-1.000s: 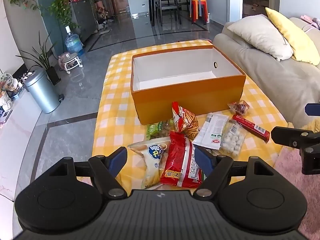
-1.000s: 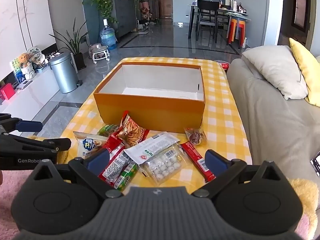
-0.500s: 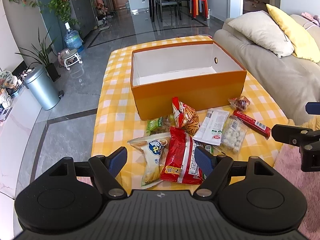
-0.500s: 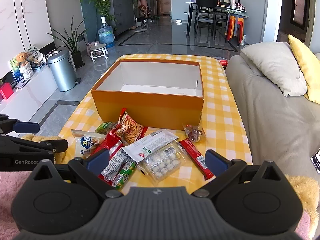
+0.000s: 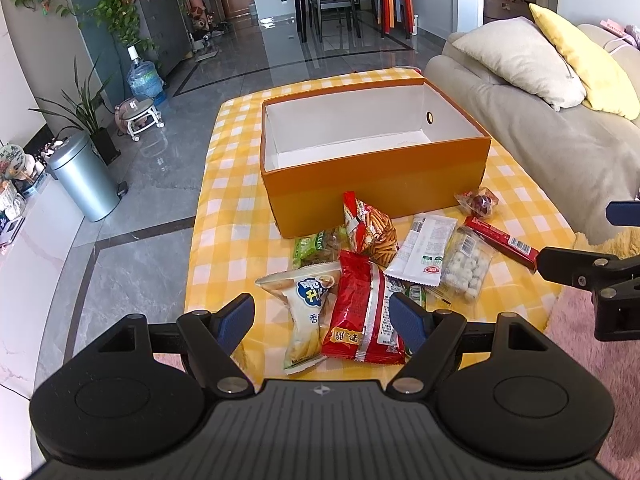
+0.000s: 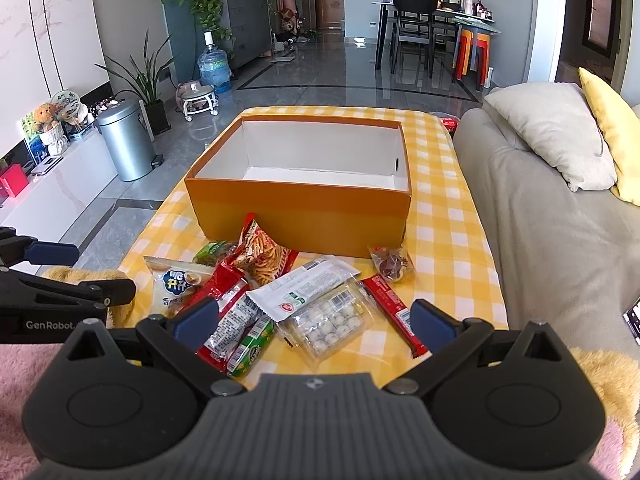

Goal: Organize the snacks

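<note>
Left gripper and right gripper, side by side, level, pointing forward; each has its jaws spread wide, holding nothing.

Home living room: sofa, dining table.

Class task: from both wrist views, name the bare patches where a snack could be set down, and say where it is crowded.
The orange box shows only bare white floor. Bare checked cloth lies left of the box and between the box and the sofa. In front of the box it is crowded: the red packet, white packet, clear tray and red bar overlap or lie close together.
</note>
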The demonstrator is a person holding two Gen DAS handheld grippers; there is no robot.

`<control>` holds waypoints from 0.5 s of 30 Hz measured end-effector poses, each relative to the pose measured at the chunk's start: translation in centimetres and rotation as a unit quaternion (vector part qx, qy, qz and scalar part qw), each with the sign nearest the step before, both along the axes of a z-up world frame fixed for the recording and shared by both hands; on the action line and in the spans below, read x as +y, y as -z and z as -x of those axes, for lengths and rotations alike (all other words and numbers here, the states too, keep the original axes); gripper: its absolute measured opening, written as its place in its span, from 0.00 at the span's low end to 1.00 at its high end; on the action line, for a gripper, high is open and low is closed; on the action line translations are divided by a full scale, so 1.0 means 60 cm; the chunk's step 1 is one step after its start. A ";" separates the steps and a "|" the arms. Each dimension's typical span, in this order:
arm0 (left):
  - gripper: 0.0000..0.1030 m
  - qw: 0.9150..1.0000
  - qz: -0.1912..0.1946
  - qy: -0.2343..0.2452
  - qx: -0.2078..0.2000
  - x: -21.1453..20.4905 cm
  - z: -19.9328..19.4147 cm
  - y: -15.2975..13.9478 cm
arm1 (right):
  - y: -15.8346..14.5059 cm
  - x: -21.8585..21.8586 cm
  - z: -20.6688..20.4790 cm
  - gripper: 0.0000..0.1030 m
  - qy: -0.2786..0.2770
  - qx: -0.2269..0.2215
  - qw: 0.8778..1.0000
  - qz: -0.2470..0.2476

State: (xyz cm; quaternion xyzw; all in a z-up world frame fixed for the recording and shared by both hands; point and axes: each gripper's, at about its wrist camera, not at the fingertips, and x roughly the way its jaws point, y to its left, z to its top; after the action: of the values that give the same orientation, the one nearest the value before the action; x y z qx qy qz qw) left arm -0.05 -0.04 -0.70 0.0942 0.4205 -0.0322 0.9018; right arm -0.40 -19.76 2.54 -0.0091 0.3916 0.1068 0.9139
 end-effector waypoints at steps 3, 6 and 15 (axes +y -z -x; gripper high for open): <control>0.87 1.000 -0.002 -0.001 0.002 0.000 0.001 -0.001 | -0.001 0.000 0.001 0.96 0.000 -0.001 1.000 -0.002; 0.87 1.000 -0.003 -0.003 0.003 0.000 0.002 -0.003 | -0.002 0.000 0.001 0.96 0.000 -0.001 1.000 -0.002; 0.87 1.000 -0.003 -0.003 0.004 0.003 0.002 -0.002 | -0.002 -0.001 0.003 0.95 0.002 0.000 1.000 -0.002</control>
State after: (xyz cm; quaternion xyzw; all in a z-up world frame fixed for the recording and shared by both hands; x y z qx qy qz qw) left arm -0.20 0.12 -0.56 0.0960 0.4245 -0.0288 0.8999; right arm -0.55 -19.82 2.65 -0.0065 0.3910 0.1061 0.9142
